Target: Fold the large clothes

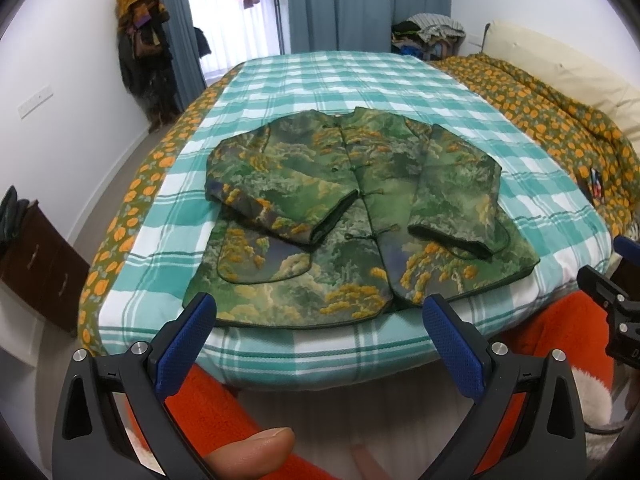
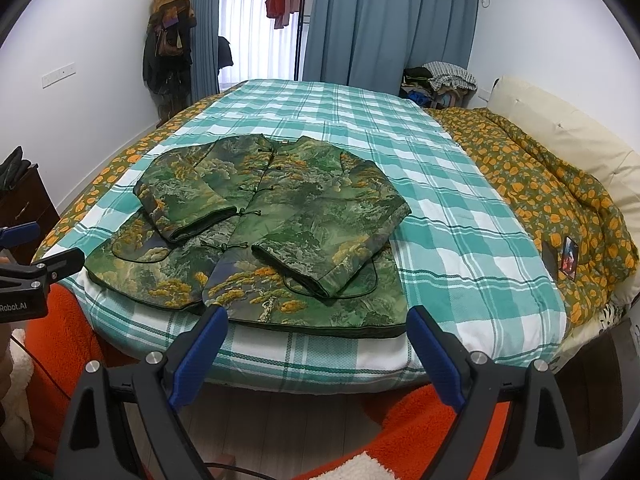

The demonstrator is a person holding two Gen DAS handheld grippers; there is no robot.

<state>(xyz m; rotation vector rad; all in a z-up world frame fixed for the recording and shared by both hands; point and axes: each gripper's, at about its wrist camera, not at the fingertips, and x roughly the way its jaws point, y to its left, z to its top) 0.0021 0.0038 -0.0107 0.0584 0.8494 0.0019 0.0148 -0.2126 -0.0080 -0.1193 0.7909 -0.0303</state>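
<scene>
A green-and-gold jacket (image 1: 360, 216) lies face up and buttoned on the checked sheet (image 1: 360, 80) near the foot of the bed (image 2: 540, 184), both sleeves already crossed in over the chest and the hem running along the near edge of the mattress. The left gripper (image 1: 320, 320) and the right gripper (image 2: 316, 332) hang just short of that hem, side by side, each with jaws spread wide and nothing between them; neither touches the cloth. By the look of it the sleeve fold is done and the body fold is the step in hand. The next move probably calls for each gripper to go down to a hem corner, the left to the jacket's left-hand corner and the right to the other, pinch through the thick quilted layers, then lift and carry the hem up toward the collar (image 1: 340, 114) together. The padding looks stiff, so a shallow bite may slip, and uneven lifting could drag the sleeves out of place.
</scene>
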